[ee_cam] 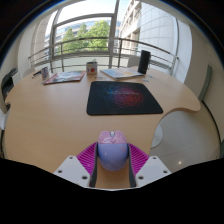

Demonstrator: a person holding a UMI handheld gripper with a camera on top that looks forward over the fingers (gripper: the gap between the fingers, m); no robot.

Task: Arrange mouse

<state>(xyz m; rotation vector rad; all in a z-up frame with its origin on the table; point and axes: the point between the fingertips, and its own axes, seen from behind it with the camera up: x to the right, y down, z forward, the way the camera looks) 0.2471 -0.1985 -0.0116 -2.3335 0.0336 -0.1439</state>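
Gripper view shows the gripper [112, 168] clamped on a pale lilac mouse [112, 150], both pink pads [88, 158] pressing its flanks, with the dark mouse mat [123, 97] well beyond on the wooden table [60, 115]. The mouse's long axis appears to run straight ahead along the fingers, though which end leads I cannot tell; carrying it level and setting it flat on the mat before releasing would serve best.

Single claw-mounted camera, looking forward over table [60, 115] toward windows [95, 30].

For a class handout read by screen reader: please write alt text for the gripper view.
A pale purple mouse sits between the pink-padded fingers of the hand-held gripper on a wooden table. A dark mouse pad lies beyond it, with windows behind.
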